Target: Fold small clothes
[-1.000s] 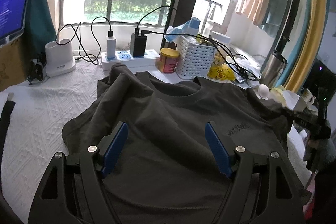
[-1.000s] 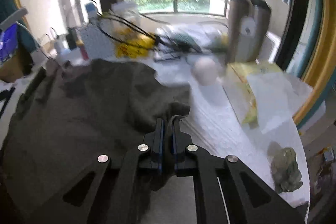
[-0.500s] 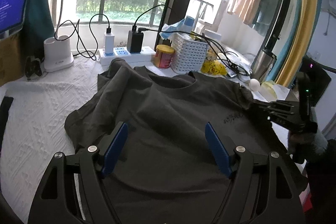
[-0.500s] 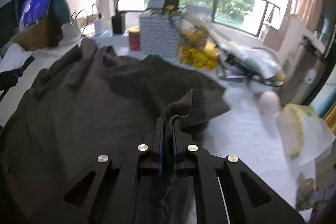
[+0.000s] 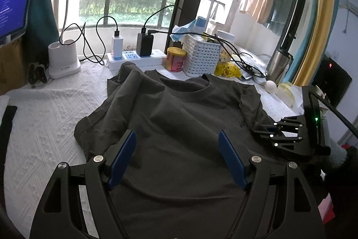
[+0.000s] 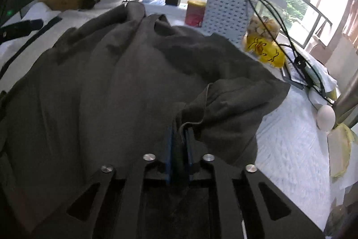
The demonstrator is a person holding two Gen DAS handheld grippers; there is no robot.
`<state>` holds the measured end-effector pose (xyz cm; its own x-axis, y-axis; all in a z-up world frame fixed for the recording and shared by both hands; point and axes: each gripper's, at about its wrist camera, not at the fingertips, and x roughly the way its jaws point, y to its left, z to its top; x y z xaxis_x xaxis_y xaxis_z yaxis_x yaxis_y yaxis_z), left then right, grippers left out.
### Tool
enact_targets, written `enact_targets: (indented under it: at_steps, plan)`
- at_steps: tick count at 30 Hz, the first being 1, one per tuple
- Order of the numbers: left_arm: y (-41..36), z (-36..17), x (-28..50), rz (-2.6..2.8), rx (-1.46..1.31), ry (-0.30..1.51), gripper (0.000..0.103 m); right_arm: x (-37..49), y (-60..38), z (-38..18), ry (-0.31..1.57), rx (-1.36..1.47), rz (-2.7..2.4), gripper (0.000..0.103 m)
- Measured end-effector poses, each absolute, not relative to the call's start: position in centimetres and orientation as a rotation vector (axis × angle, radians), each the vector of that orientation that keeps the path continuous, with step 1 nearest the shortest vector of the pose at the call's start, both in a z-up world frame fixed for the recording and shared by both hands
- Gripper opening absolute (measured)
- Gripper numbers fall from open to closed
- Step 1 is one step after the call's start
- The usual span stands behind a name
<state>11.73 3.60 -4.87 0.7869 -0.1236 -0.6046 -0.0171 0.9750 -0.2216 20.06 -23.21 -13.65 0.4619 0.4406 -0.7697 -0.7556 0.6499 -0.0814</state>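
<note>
A: Where's free room around the shirt (image 5: 179, 127)?

B: From its middle, nine o'clock is bare cloth (image 5: 44, 109), wide enough for a hand. Seven o'clock too.

A: And twelve?

B: Blocked. Power strip (image 5: 136, 57), can (image 5: 175, 59) and basket (image 5: 201, 57) stand just behind the collar, cables (image 5: 235, 53) trailing over them.

A: The right side?

B: At two, an egg (image 5: 270, 86) and flask (image 5: 278, 66) crowd the sleeve. At three, the right gripper (image 5: 257, 129) fills the edge.

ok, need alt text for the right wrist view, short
A dark grey T-shirt lies spread on a white textured table cover, its sleeve folded in over the body and still between the right gripper, whose jaws are opening. Behind stand a red can, a white basket, a yellow bag and an egg.
</note>
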Motion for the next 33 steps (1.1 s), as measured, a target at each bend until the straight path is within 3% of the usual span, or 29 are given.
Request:
enact_targets:
  at_steps: [3, 5, 7, 8, 14, 20, 28, 29, 31, 33]
  plan:
    - [3.5, -4.9, 11.8, -0.054, -0.215, 0.671, 0.079, 20.1, -23.5, -13.2, 0.8, -0.453, 0.772, 0.022]
    - [3.4, -4.8, 11.9, -0.05, -0.211, 0.672, 0.079, 20.3, -23.9, -12.4, 0.784, -0.432, 0.763, 0.04]
    - [3.4, -4.7, 11.9, -0.043, -0.209, 0.67, 0.079, 20.9, -24.3, -11.4, 0.754, -0.4, 0.756, 0.073]
    - [3.4, -4.7, 12.0, -0.038, -0.21, 0.67, 0.079, 21.2, -24.5, -10.8, 0.747, -0.375, 0.754, 0.076]
    - [3.3, -4.6, 12.2, -0.024, -0.216, 0.667, 0.079, 24.9, -24.2, -9.3, 0.78, -0.265, 0.676, 0.076]
    - [4.0, -5.0, 12.4, -0.014, -0.227, 0.677, 0.079, 28.2, -23.5, -11.3, 0.914, -0.122, 0.597, 0.076]
    - [5.8, -5.8, 12.9, 0.019, -0.245, 0.702, 0.079, 29.9, -21.1, -13.7, 0.935, -0.228, 0.548, 0.074]
    - [5.9, -6.1, 13.0, 0.024, -0.251, 0.708, 0.079, 29.8, -20.9, -13.7, 0.928, -0.253, 0.548, 0.07]
    - [6.2, -6.4, 13.3, 0.03, -0.258, 0.719, 0.079, 29.8, -20.8, -13.5, 0.922, -0.28, 0.542, 0.034]
    - [6.3, -6.7, 13.5, 0.032, -0.261, 0.727, 0.079, 29.9, -21.4, -13.3, 0.918, -0.271, 0.558, 0.021]
